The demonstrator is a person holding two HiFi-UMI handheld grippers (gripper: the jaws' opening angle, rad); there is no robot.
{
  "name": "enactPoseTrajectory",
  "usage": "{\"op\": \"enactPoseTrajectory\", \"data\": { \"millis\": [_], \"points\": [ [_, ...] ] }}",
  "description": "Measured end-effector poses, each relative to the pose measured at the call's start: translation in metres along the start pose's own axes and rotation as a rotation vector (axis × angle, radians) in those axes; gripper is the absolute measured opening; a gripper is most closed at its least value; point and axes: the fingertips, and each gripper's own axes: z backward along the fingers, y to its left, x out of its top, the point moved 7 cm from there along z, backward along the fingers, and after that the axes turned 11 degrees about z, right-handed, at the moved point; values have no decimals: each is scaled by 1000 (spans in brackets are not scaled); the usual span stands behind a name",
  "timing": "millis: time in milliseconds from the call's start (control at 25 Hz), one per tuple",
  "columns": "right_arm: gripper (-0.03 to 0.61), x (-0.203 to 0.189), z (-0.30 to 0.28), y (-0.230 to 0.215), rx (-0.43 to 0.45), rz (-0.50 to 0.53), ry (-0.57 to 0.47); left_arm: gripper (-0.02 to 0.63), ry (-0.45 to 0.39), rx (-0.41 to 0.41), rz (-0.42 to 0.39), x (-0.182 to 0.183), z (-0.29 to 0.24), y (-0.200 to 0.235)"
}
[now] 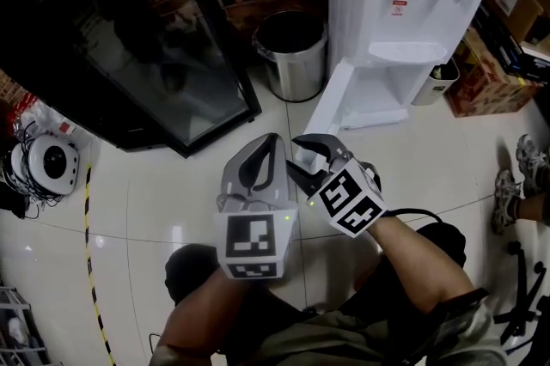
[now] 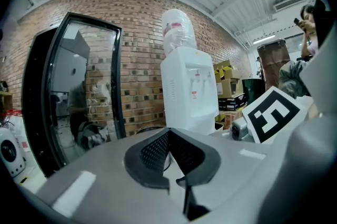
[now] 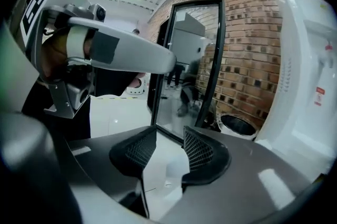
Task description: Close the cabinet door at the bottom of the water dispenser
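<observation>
The white water dispenser (image 1: 404,3) stands against the brick wall at the upper right. Its bottom cabinet door (image 1: 333,102) hangs open, swung out towards me and to the left. Both grippers hover side by side over the floor, just short of the door's lower edge. My left gripper (image 1: 275,139) is shut, its pads meeting at the tips with nothing between them (image 2: 168,132). My right gripper (image 1: 308,156) is open, and only floor shows through the gap (image 3: 169,139). The dispenser (image 2: 189,91) fills the middle of the left gripper view and runs along the right edge of the right gripper view (image 3: 310,86).
A steel bin (image 1: 292,55) stands left of the dispenser, and a black glass-door fridge (image 1: 129,55) is further left. Cardboard boxes (image 1: 481,81) and a small white bin (image 1: 436,81) sit to the right. A person's shoes (image 1: 516,184) are at the right edge. Striped tape (image 1: 86,227) crosses the floor.
</observation>
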Motion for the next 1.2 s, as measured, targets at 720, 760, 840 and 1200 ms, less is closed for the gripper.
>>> {"op": "enactPoseTrajectory", "data": {
  "millis": [720,760,840,1200],
  "points": [
    [137,-42,16,10,28,-59,164,1,-9,-50,18,1,-3,-14],
    [132,-45,22,8,24,-83,167,1,-11,-58,21,2,-4,-17],
    [115,-51,35,4,13,-124,176,1,-18,-79,26,4,-7,-25],
    [87,-98,101,-19,-78,-268,220,2,3,-150,21,-3,-36,-63]
  ]
}}
